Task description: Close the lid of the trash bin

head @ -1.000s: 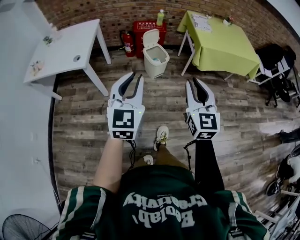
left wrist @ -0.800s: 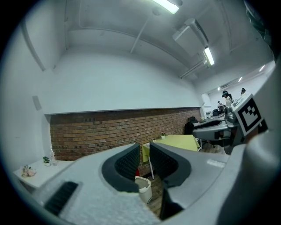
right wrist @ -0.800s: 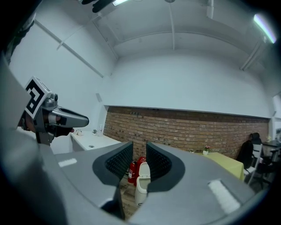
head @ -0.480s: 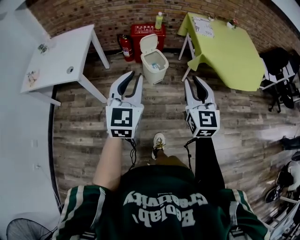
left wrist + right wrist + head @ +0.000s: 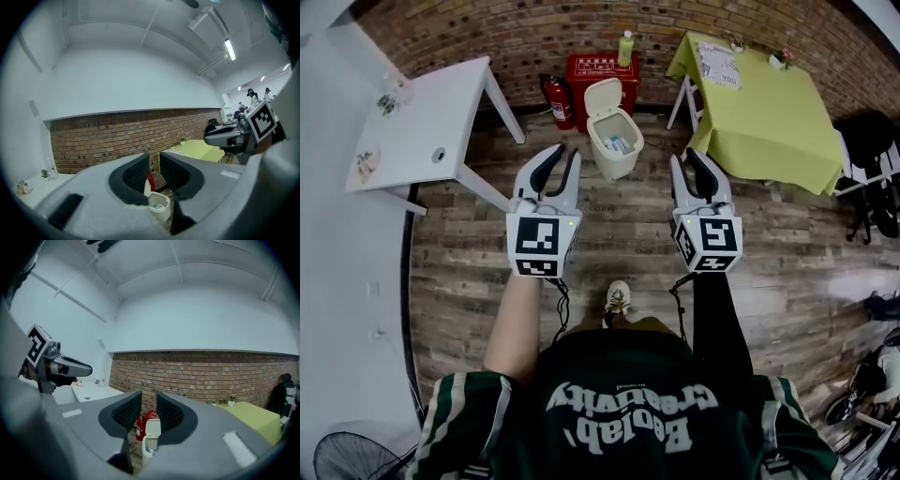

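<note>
Bin (image 5: 617, 161) upright, lid (image 5: 603, 96) up; left gripper (image 5: 566, 153) gapes empty, right gripper (image 5: 684, 157), empty, just opened.

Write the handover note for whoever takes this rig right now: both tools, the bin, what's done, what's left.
Left tool: open, empty, in the air short of the bin.
Right tool: open, empty; its jaws have just been opening.
Trash bin: on the floor ahead, between the white table and the green table. Its lid stands up, open.
Done: nothing on the lid yet.
Left: reach the bin and push the lid down shut.
</note>
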A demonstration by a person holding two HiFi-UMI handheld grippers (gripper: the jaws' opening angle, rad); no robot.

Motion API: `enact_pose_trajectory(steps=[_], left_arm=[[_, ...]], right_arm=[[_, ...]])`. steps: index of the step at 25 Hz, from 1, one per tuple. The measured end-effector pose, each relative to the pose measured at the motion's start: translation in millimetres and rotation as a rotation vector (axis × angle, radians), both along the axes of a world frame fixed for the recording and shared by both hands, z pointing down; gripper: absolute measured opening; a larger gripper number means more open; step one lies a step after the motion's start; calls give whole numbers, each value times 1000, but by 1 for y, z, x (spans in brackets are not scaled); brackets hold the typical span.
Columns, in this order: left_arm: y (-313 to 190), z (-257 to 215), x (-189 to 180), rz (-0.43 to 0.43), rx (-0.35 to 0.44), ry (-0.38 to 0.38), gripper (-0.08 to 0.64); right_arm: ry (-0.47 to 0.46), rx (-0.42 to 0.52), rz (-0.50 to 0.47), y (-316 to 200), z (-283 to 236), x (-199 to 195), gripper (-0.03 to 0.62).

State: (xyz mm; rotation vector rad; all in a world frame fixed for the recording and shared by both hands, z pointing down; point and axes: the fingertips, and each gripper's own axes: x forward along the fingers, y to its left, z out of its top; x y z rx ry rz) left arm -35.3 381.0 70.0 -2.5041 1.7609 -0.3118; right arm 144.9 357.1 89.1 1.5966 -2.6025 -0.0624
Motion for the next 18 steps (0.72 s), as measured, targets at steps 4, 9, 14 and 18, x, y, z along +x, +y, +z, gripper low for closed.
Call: enact_pose_trajectory(steps=[4, 9, 14, 18], left_arm=[[-24, -3, 3, -17, 8, 3, 78], [-48, -7, 4, -25, 22, 30, 78], [-66, -9, 7, -29, 33, 29, 78], [-78, -17, 8, -34, 45, 32, 78]], right_arm=[[-24, -2, -24, -30, -1, 1, 112], [-37, -2, -51, -56, 2, -2, 114], [-45, 13, -46, -75, -1, 3, 112], [-46, 19, -51, -88, -4, 6, 112]])
